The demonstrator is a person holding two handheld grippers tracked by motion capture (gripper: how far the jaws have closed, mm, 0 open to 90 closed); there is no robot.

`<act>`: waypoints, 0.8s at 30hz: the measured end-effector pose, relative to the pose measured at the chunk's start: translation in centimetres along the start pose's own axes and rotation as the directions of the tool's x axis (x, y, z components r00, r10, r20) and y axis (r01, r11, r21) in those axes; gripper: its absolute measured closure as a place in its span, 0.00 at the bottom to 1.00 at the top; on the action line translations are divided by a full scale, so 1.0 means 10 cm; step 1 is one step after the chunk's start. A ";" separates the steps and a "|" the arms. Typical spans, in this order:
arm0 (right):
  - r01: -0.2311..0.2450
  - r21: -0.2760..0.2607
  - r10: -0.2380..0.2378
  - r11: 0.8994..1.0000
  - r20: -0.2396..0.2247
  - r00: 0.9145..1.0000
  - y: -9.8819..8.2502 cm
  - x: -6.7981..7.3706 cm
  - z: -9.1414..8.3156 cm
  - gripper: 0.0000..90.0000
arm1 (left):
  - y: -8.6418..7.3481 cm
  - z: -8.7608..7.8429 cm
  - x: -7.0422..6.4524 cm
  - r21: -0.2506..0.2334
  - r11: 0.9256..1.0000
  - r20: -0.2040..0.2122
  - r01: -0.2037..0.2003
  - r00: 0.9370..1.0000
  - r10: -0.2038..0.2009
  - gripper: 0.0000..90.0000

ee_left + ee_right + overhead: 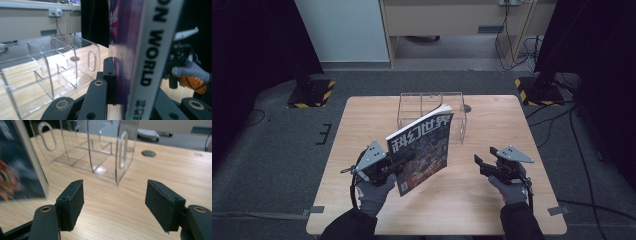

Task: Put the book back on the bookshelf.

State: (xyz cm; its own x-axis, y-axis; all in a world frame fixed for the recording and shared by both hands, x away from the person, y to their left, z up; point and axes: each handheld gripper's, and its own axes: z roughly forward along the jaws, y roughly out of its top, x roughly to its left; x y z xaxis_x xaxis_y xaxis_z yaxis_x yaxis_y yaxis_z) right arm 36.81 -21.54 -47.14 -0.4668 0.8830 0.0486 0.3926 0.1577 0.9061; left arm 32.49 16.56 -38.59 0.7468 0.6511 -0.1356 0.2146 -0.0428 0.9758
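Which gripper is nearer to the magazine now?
Left. The left gripper is shut on the magazine; the right gripper is open, apart from it.

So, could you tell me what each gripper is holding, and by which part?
The left gripper is clamped on the magazine, near its spine edge, holding it upright. The right gripper stands open with nothing between its jaws.

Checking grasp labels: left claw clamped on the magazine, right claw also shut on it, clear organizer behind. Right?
Not quite. The right claw is open and holds nothing; the right gripper view shows bare table between its pads. The left claw is clamped on the magazine, with the clear organizer behind it.
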 end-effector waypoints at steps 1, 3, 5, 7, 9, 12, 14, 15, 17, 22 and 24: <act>0.000 0.014 0.000 1.000 0.007 1.000 -0.02 -0.01 0.01 0.33 | 0.02 -0.02 0.01 -0.005 1.000 -0.006 0.002 1.000 -0.002 0.92; 0.003 0.038 -0.003 0.999 0.017 1.000 -0.05 -0.02 0.03 0.31 | 0.04 -0.06 0.04 -0.020 1.000 -0.017 0.006 1.000 -0.007 0.92; 0.011 0.061 -0.013 0.998 0.032 0.999 -0.07 -0.04 0.05 0.29 | 0.06 -0.09 0.06 -0.027 1.000 -0.026 0.011 1.000 -0.012 0.92; 0.012 0.085 -0.016 0.996 0.040 0.999 -0.11 -0.07 0.08 0.27 | 0.08 -0.12 0.08 -0.034 0.999 -0.036 0.018 0.999 -0.019 0.92; 0.017 0.109 -0.023 0.994 0.047 0.999 -0.14 -0.10 0.10 0.26 | 0.10 -0.14 0.10 -0.040 0.999 -0.043 0.019 0.999 -0.021 0.92; 0.000 0.143 -0.009 0.990 0.059 0.998 -0.20 -0.15 0.13 0.24 | 0.12 -0.17 0.12 -0.047 0.999 -0.052 0.020 0.998 -0.023 0.92; 0.000 0.166 -0.011 0.986 0.065 0.998 -0.23 -0.19 0.15 0.22 | 0.13 -0.18 0.12 -0.050 0.998 -0.057 0.022 0.998 -0.025 0.92; -0.003 0.175 -0.009 0.984 0.067 0.998 -0.24 -0.20 0.15 0.22 | 0.14 -0.19 0.13 -0.054 0.998 -0.060 0.026 0.998 -0.030 0.92; -0.002 0.191 -0.012 0.982 0.071 0.997 -0.27 -0.22 0.16 0.21 | 0.15 -0.20 0.15 -0.056 0.998 -0.065 0.030 0.997 -0.034 0.92; -0.002 0.227 -0.020 0.974 0.092 0.996 -0.34 -0.26 0.18 0.19 | 0.19 -0.24 0.19 -0.064 0.997 -0.086 0.034 0.996 -0.039 0.92; -0.004 0.247 -0.020 0.969 0.095 0.995 -0.37 -0.26 0.20 0.18 | 0.21 -0.24 0.21 -0.065 0.997 -0.093 0.035 0.995 -0.041 0.92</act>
State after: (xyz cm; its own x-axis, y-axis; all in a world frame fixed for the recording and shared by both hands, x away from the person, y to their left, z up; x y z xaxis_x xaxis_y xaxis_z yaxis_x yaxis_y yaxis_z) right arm 38.19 -23.56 -51.42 -0.3974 0.9176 -0.0093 0.5781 0.2582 0.7740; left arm 33.01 19.65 -36.44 0.6755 0.7202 -0.1585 0.1986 0.0293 0.9796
